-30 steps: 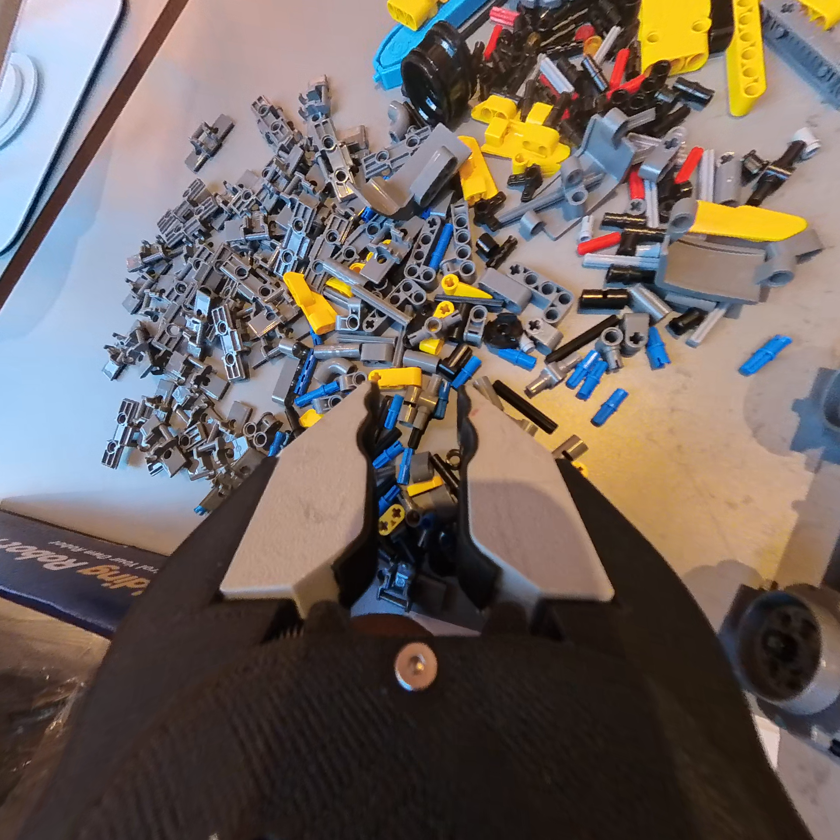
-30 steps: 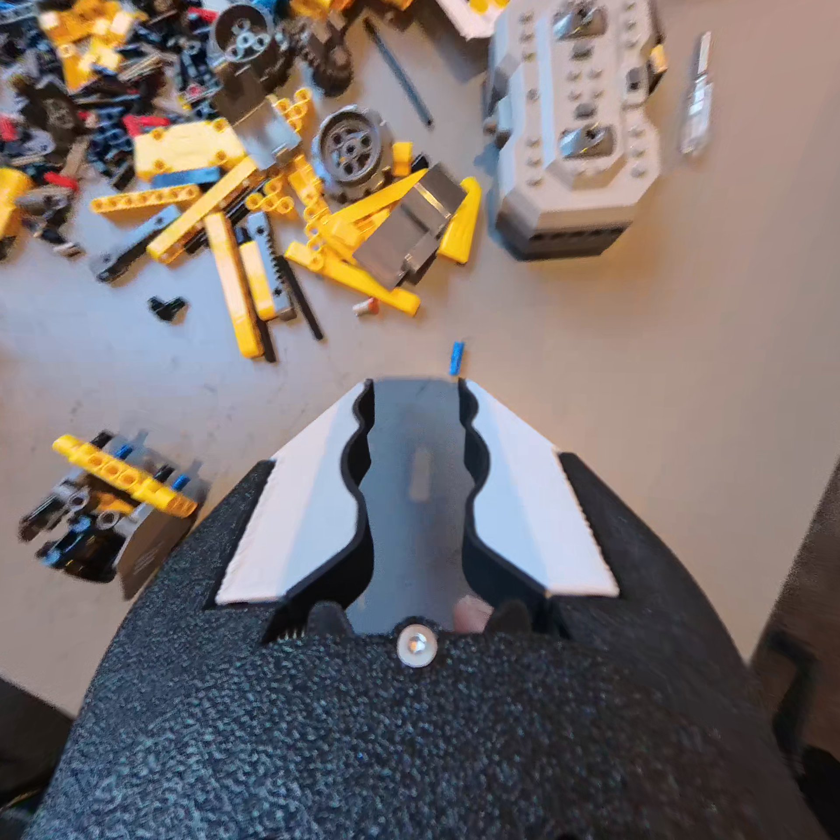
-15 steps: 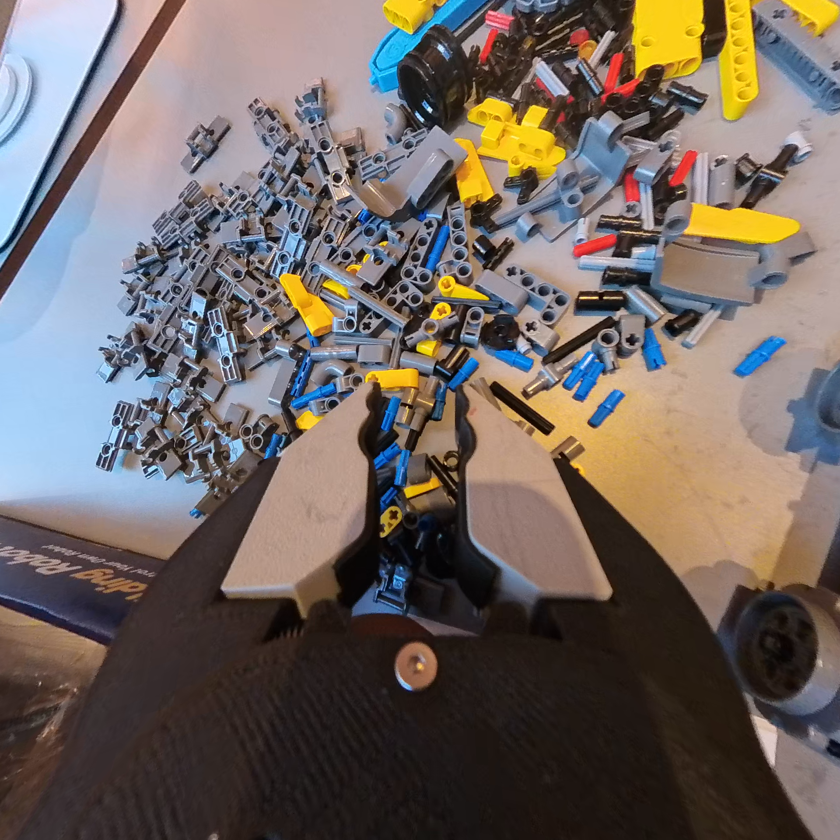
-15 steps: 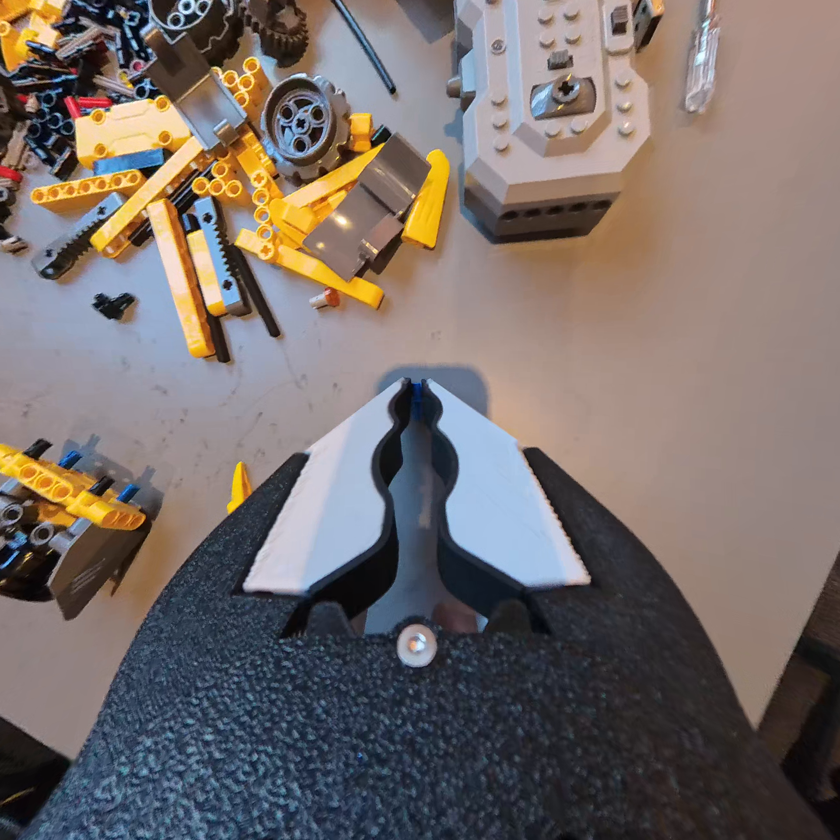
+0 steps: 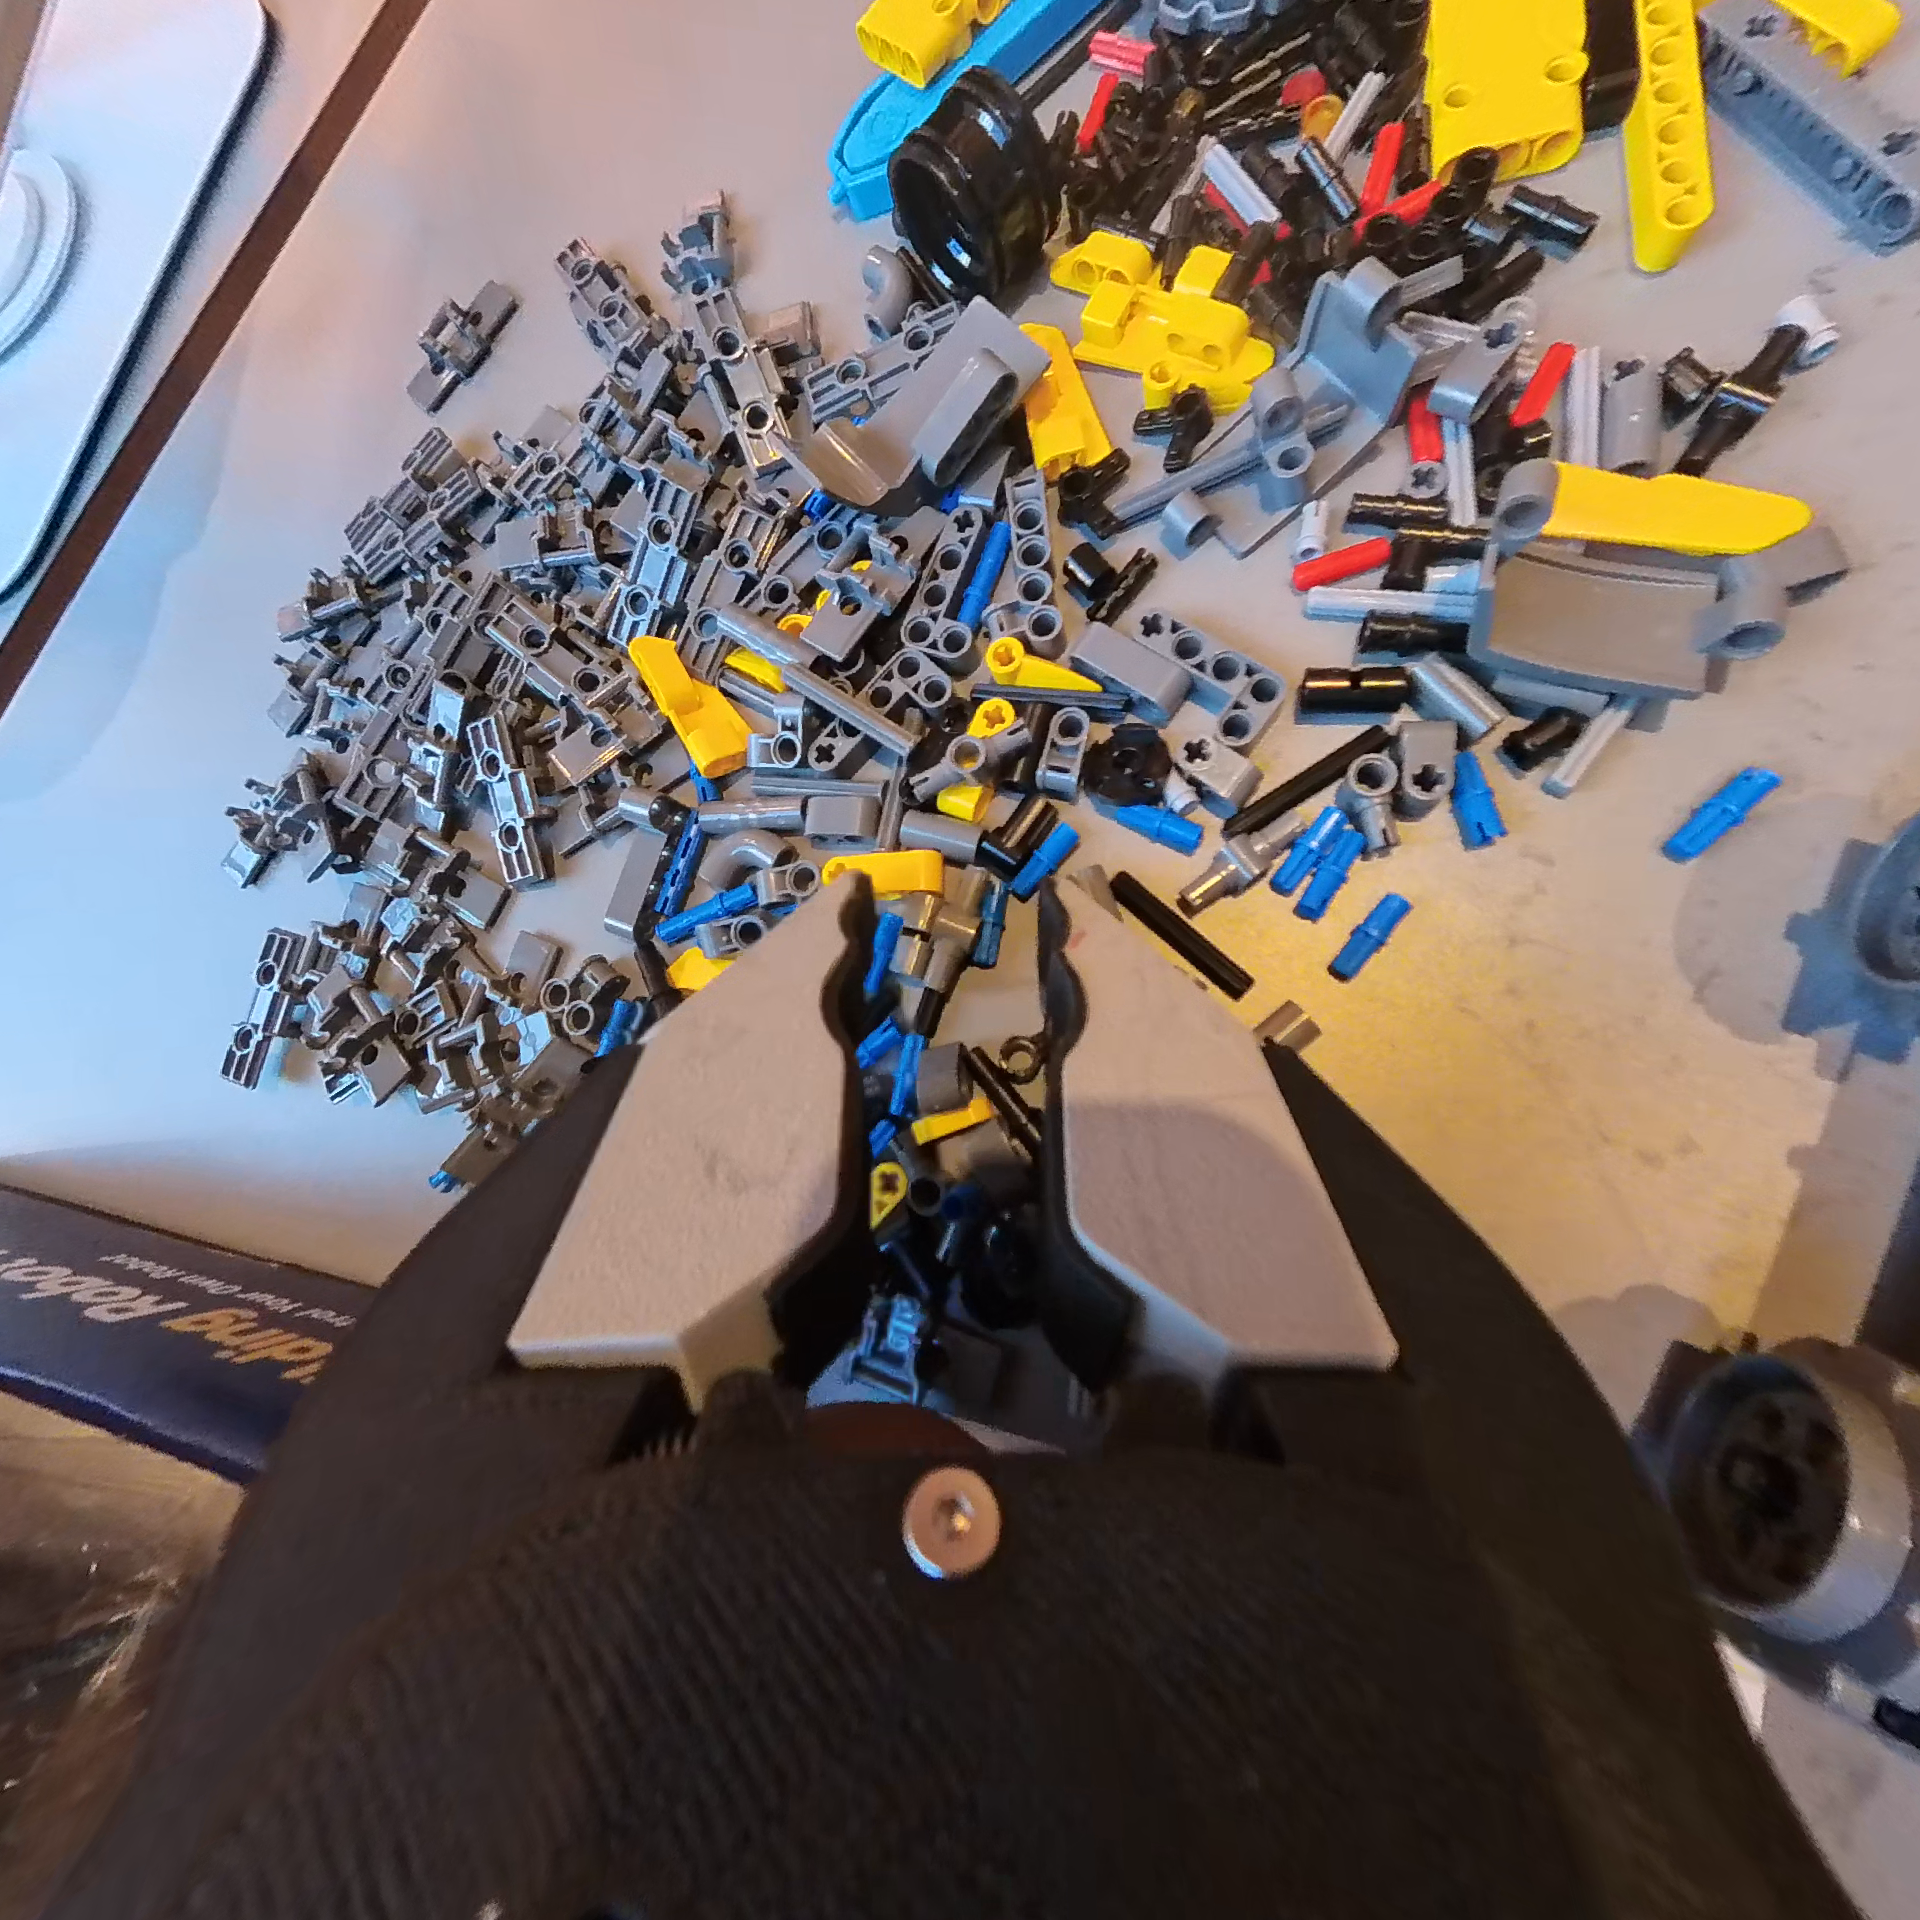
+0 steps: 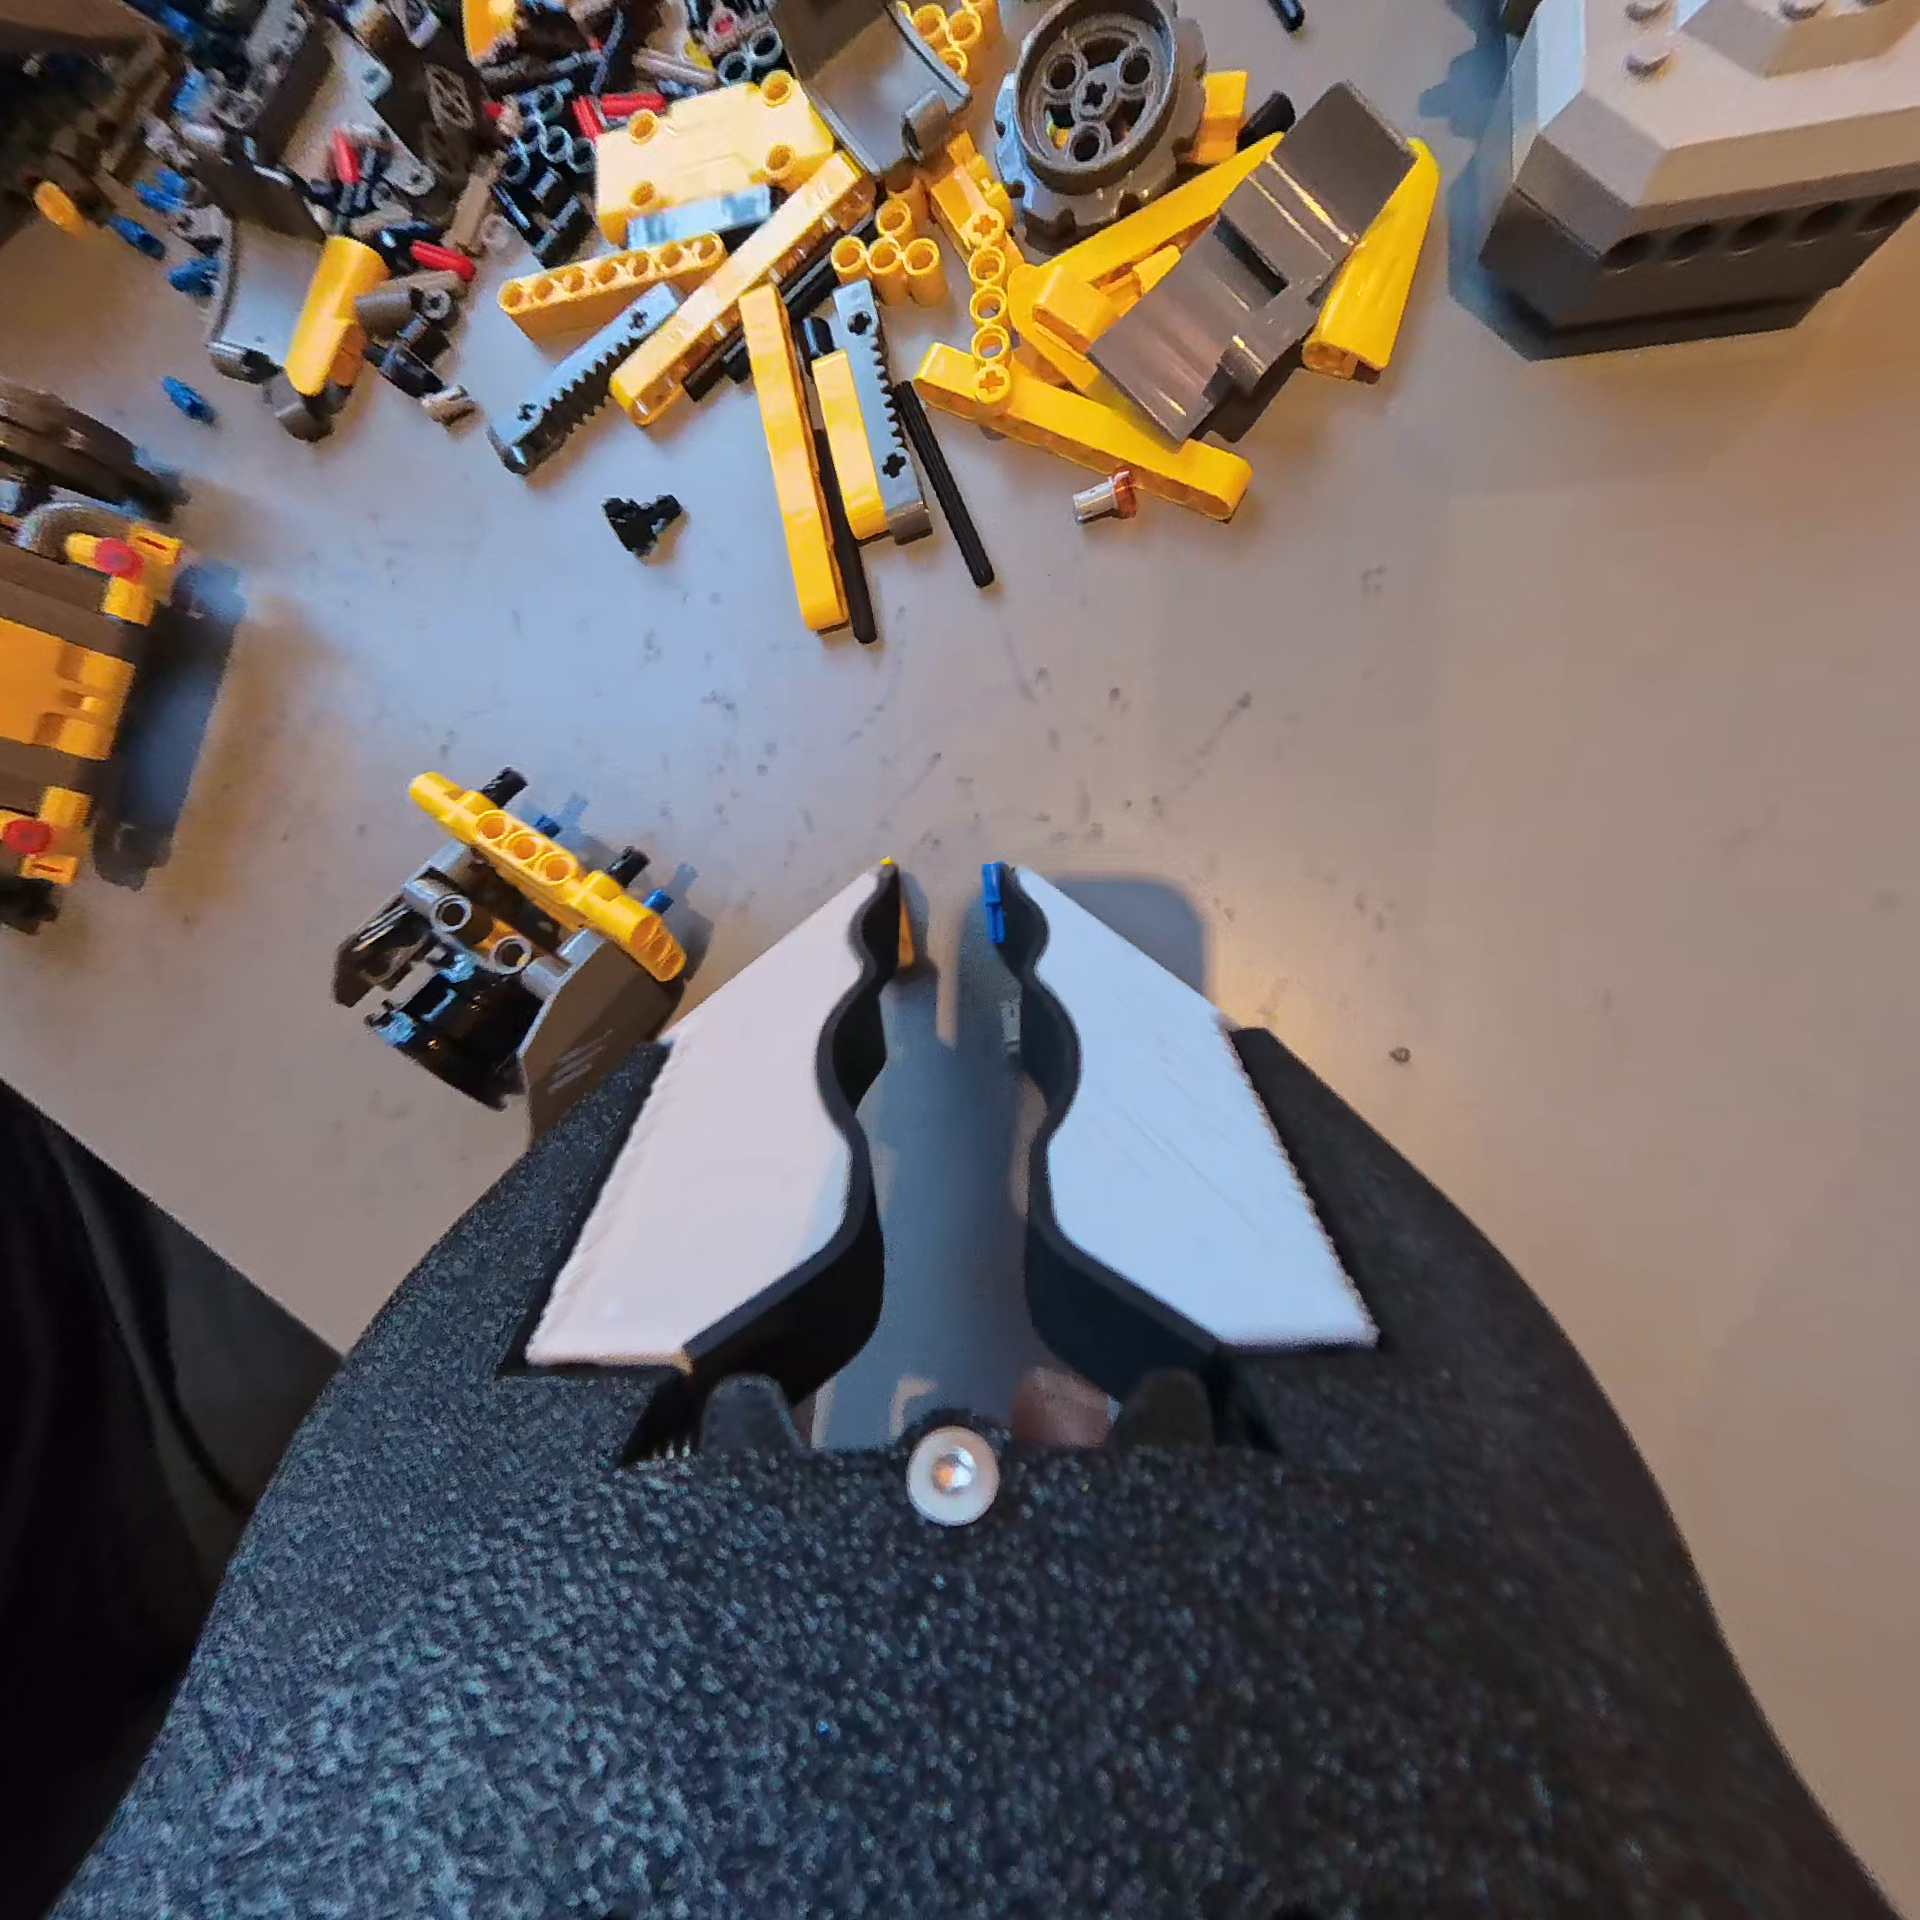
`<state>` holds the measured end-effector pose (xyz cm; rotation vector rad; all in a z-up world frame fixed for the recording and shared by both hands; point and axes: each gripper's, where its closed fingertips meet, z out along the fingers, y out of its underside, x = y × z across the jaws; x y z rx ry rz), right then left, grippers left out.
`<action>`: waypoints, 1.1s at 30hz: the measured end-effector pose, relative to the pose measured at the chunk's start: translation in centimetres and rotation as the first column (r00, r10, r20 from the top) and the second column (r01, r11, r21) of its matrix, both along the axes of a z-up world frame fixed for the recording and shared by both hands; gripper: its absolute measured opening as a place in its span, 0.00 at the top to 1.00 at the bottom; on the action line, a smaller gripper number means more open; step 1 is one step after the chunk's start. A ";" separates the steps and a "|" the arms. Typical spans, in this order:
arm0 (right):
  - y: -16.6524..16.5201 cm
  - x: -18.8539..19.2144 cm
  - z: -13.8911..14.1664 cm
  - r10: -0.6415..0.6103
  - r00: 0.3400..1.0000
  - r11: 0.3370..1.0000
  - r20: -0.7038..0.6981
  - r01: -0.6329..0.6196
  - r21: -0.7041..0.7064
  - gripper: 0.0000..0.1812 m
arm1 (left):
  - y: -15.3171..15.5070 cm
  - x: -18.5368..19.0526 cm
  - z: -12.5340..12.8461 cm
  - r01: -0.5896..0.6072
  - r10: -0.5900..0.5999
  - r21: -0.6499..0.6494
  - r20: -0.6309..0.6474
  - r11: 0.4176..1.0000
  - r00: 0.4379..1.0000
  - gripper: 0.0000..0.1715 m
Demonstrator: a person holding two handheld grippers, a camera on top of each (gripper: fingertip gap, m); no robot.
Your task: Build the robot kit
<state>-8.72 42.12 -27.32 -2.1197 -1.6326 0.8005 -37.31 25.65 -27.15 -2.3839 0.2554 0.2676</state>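
The right gripper (image 6: 940, 899) has just spread its fingers a little. Half a second ago they were pressed on a small blue pin (image 6: 993, 900); now the pin sits against the right fingertip with a gap beside it, and a yellow sliver shows at the left tip. It hangs over the bare tabletop (image 6: 1455, 779), just beside a small yellow and grey assembly (image 6: 509, 935). The left gripper (image 5: 951, 899) has barely moved: fingers spread, empty, over a pile of grey, blue and yellow pieces (image 5: 644, 665).
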 end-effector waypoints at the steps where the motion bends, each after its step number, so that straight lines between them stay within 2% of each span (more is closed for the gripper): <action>1: -0.1 0.1 0.4 -0.003 1.000 1.000 -0.019 0.003 -0.002 0.89 | 0.0 -0.1 0.0 -0.002 0.002 0.000 0.001 1.000 1.000 0.82; 4: -0.3 1.0 1.2 -0.028 0.997 0.999 -0.066 0.025 -0.033 0.89 | -0.1 -0.2 0.0 -0.005 0.005 0.001 0.010 1.000 1.000 0.81; 10: 0.3 3.0 0.8 -0.067 0.995 0.997 -0.076 0.064 -0.037 0.89 | 0.0 -0.1 0.0 -0.001 0.001 0.002 0.003 1.000 1.000 0.82; 13: 0.6 3.6 0.1 -0.067 0.996 0.998 -0.052 0.067 0.004 0.93 | 0.0 -0.1 0.0 -0.006 0.006 0.002 0.007 1.000 1.000 0.81; 16: 0.6 3.6 -0.6 -0.055 0.998 0.998 -0.028 0.056 0.040 0.98 | 0.0 -0.1 0.0 -0.006 0.006 0.004 0.006 1.000 1.000 0.81; 23: 0.1 2.2 -0.6 -0.010 0.999 0.999 -0.033 0.012 0.045 0.98 | 0.0 -0.1 0.1 -0.005 0.005 0.002 0.000 1.000 1.000 0.81; 29: -0.9 2.4 1.0 0.018 0.996 0.999 -0.088 -0.015 0.032 0.95 | -0.1 0.0 0.2 -0.005 0.005 -0.003 -0.009 1.000 1.000 0.78; 33: -2.9 1.8 3.5 0.055 0.973 0.998 -0.222 -0.044 0.055 0.89 | 0.0 0.1 0.7 -0.008 0.009 0.016 -0.026 1.000 1.000 0.77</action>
